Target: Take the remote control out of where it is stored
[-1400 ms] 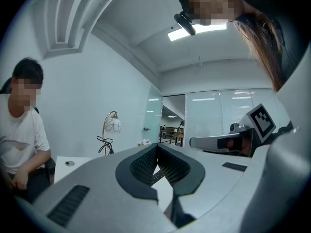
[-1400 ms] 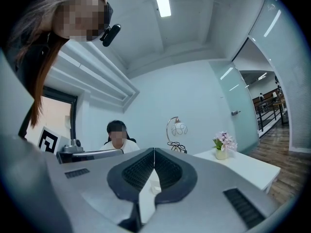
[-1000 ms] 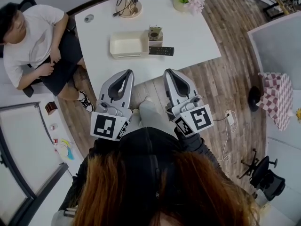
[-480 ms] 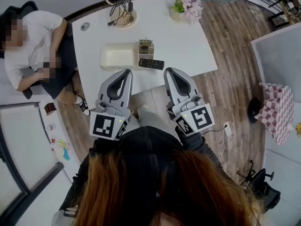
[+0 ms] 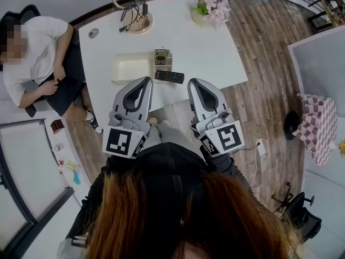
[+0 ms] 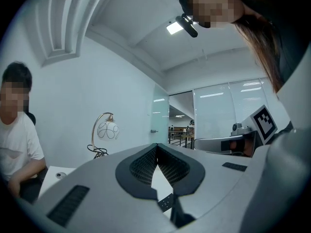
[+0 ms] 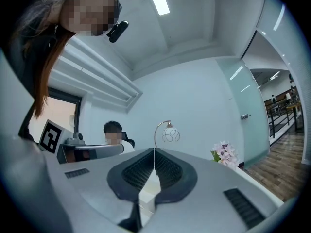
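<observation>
Left gripper (image 5: 144, 81) and right gripper (image 5: 195, 82) have closed in (together) on the remote control (image 5: 170, 76).

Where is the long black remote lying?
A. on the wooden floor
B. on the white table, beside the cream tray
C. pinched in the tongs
B: the long black remote lies flat on the white table, just right of the cream rectangular tray.

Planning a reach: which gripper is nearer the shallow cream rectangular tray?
Left. The left gripper is by the cream tray; the right gripper is further right, beyond the black remote control.
</observation>
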`<state>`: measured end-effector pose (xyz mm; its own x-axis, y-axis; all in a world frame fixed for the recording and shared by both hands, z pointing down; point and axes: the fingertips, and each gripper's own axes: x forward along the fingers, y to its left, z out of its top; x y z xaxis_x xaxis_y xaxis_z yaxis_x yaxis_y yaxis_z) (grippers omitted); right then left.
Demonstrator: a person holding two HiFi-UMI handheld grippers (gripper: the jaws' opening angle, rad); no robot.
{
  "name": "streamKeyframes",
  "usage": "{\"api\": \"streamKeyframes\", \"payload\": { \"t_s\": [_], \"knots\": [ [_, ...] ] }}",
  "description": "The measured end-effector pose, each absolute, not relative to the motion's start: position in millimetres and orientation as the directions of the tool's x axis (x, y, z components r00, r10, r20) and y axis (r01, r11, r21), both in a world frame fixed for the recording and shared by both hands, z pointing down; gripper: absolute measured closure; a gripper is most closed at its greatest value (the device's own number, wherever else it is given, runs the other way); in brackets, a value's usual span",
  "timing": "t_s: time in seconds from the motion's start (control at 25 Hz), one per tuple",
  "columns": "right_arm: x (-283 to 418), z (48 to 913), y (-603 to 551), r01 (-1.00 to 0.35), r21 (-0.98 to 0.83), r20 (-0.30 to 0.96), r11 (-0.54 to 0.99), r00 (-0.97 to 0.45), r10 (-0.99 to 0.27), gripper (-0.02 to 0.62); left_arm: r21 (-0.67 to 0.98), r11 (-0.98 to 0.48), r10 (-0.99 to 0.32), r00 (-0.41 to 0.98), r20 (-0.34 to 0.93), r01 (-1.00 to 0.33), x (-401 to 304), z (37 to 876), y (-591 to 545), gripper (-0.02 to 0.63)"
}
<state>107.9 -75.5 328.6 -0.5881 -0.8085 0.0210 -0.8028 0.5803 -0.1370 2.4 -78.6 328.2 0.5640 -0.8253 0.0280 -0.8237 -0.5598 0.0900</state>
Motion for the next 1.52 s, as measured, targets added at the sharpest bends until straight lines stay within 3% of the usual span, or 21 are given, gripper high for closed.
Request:
{"api": "streamKeyframes", "payload": {
  "t_s": [0.44,0.68,0.84,1.0,1.16,1.52],
  "knots": [
    [116.0,356.4,-80.3,-0.844,-0.150,0.101,0.516,-0.532,-0.841,0.580,0.088,-0.584,-0.810,0.586,0.002,-0.807,-12.9,318.1,-91.9,0.597],
    [125.0,412.3,-89.9,-0.878,-0.097,0.256,0.469,-0.478,-0.840,0.579,0.094,-0.592,-0.804,0.595,-0.001,-0.800,-20.4,318.3,-86.7,0.597],
    [124.9,453.4,-93.7,-0.883,-0.178,0.346,0.435,-0.469,-0.812,0.578,0.091,-0.595,-0.802,0.597,-0.002,-0.799,-25.0,317.2,-81.1,0.597],
    [123.5,490.4,-89.5,-0.896,-0.222,0.401,0.384,-0.443,-0.802,0.578,0.087,-0.597,-0.801,0.599,0.000,-0.798,-28.1,316.3,-75.5,0.597],
    [115.5,524.7,-80.9,-0.902,-0.144,0.435,0.406,-0.426,-0.793,0.577,0.082,-0.595,-0.802,0.597,0.005,-0.800,-32.0,317.3,-71.2,0.597],
    [101.4,561.0,-90.6,-0.883,-0.236,0.434,0.407,-0.470,-0.769,0.468,0.075,-0.583,-0.811,0.585,0.018,-0.809,-37.9,319.9,-67.9,0.597]
  ]
}}
